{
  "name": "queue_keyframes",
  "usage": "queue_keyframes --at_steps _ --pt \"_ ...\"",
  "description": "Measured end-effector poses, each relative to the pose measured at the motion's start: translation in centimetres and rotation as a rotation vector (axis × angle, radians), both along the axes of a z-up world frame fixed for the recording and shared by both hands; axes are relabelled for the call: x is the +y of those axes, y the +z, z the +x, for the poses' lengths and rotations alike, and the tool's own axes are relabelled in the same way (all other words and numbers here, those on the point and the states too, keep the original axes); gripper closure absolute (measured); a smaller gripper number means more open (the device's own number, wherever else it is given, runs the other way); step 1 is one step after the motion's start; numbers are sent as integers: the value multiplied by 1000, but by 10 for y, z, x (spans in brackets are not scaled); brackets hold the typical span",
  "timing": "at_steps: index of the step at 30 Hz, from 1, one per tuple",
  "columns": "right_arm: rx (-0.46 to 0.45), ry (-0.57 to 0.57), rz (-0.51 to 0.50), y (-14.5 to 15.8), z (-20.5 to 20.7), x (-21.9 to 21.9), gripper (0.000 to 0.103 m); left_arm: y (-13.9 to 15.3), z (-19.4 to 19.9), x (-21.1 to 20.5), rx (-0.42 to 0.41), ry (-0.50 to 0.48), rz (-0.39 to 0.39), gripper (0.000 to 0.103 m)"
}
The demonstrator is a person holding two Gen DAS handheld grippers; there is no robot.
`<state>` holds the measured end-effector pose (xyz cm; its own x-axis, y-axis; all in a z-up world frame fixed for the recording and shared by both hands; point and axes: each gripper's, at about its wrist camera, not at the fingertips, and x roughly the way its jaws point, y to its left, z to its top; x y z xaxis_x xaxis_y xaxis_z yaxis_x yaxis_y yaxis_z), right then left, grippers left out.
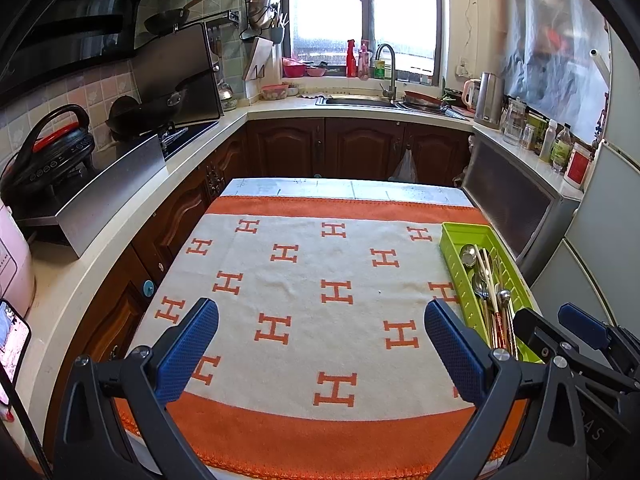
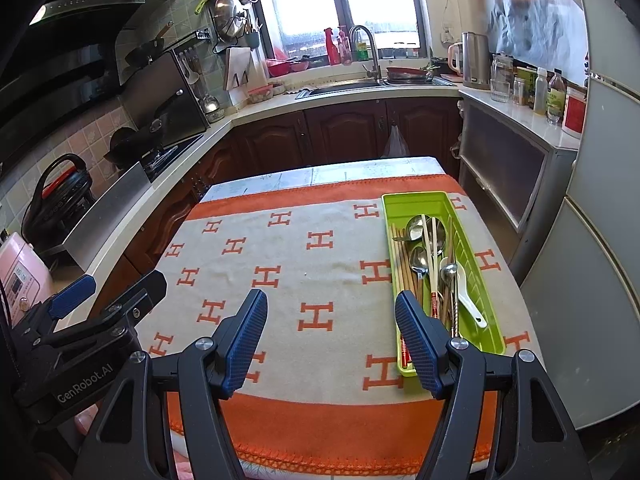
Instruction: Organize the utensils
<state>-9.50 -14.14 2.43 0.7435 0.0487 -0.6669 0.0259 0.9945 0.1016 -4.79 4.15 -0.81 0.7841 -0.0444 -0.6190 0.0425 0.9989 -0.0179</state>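
A lime green utensil tray (image 2: 408, 200) (image 1: 460, 232) lies along the right side of a table covered with a white and orange cloth (image 2: 304, 264). Inside it lie metal spoons (image 2: 420, 258) (image 1: 467, 255), wooden chopsticks (image 2: 404, 268), a white ceramic spoon (image 2: 470, 304) and red-handled pieces (image 2: 434, 304). My right gripper (image 2: 330, 312) hovers open over the near cloth, its right pad in front of the tray's near end, nothing between its fingers. My left gripper (image 1: 322, 320) is open and empty over the cloth's middle, left of the tray. Each gripper shows in the other's view.
Kitchen counters ring the table: a stove with a wok (image 1: 160, 104) on the left, a sink (image 1: 360, 101) under the window at the back, bottles and a kettle (image 1: 490, 98) on the right. A fridge (image 2: 600, 200) stands close on the right. A phone (image 1: 10, 344) sits at far left.
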Motion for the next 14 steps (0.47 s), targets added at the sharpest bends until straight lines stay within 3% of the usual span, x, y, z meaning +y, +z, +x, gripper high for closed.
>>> queue_keyframes --at_steps 14 --pt "12 -2 11 -8 4 3 35 -1 5 7 8 2 8 1"
